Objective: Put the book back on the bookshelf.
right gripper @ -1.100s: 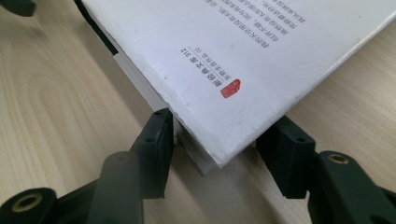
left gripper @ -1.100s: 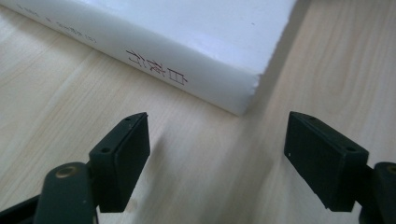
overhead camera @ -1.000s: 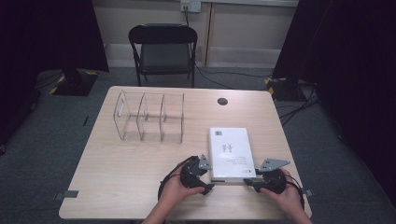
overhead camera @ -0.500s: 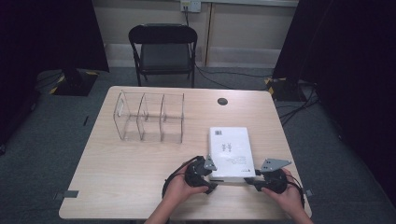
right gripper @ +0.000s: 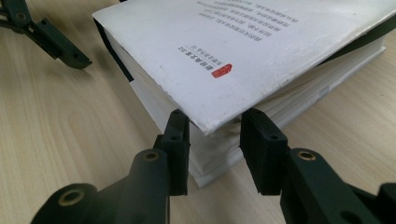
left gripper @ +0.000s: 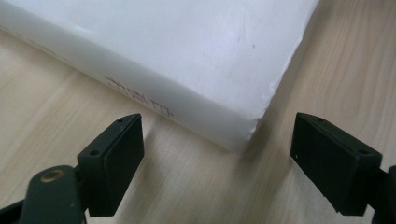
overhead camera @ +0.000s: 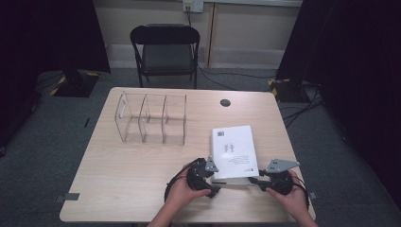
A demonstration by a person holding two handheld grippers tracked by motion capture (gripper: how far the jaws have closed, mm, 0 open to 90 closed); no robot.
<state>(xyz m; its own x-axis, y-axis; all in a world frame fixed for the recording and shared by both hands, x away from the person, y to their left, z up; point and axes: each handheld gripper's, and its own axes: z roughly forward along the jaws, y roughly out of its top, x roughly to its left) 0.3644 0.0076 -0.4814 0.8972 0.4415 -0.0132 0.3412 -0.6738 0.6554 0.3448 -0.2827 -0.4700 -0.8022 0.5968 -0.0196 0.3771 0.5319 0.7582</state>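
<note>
Nearest to me, the right gripper [right gripper: 212, 154] has its fingers [right gripper: 177, 149] around the near right corner of the white book [right gripper: 243, 56]. They've just been closing, one finger on each side of the page block under the cover's corner. From the right gripper view I can't tell for sure whether the pads are actually pressing on the pages or just sitting beside them.

The left gripper [left gripper: 217, 158] is at the book's [left gripper: 177, 51] other near corner. Its fingers [left gripper: 114, 163] are spread wide, having just been opening, and the corner sits slightly ahead of the gap between them without touching either pad.

In the high view the book [overhead camera: 234, 151] lies flat on the worktop [overhead camera: 123, 175], near the front edge and right of centre, with both hands at its near end. Farther back stands a clear three-bay organizer [overhead camera: 151, 118], well apart from the book, and past the worktop a black folding chair [overhead camera: 165, 47].
</note>
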